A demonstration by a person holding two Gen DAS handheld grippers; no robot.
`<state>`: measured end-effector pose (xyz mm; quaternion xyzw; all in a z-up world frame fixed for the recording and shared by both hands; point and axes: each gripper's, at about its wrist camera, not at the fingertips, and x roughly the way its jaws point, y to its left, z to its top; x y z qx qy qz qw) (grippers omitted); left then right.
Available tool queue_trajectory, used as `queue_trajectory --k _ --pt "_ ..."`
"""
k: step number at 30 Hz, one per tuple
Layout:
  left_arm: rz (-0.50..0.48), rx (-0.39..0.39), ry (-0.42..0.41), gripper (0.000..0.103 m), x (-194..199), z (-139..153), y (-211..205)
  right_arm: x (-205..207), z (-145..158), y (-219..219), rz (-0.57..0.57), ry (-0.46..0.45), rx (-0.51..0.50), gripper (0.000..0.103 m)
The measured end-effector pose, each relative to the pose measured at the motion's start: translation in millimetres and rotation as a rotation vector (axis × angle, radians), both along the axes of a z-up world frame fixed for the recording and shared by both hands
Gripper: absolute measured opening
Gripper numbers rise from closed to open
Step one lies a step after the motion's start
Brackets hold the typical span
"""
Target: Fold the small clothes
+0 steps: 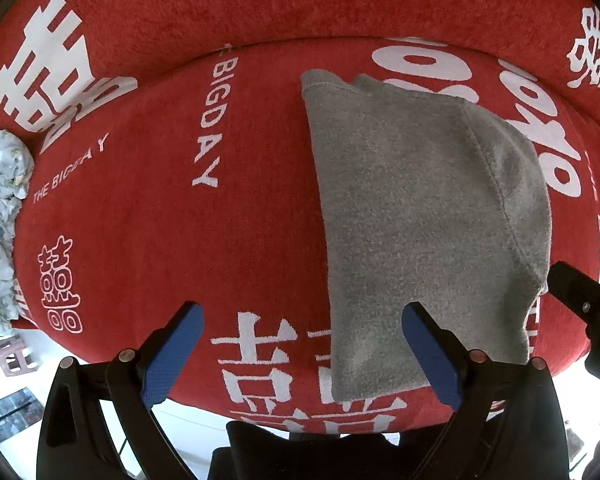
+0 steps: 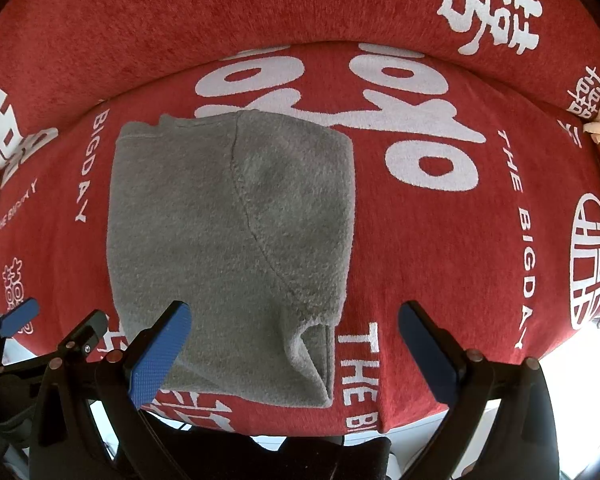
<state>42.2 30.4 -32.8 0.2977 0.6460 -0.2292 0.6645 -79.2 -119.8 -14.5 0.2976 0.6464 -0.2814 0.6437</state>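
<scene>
Red sofa cover (image 1: 148, 216) printed with white characters fills the background. Left gripper (image 1: 304, 354) and right gripper (image 2: 296, 352), both spread wide and empty, hover over the near edge of a folded grey garment (image 2: 228, 240) lying flat on the seat.

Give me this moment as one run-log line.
left gripper: open, empty | right gripper: open, empty | grey garment: folded, flat on red cover | floral cloth: bunched at left edge
</scene>
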Motion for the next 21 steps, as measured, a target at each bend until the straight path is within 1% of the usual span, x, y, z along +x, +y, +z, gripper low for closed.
queue_trajectory --k 21 --pt "-0.002 0.011 0.011 0.1 -2.7 -3.3 0.1 1.0 -0.9 -1.2 0.002 0.001 0.003 0.103"
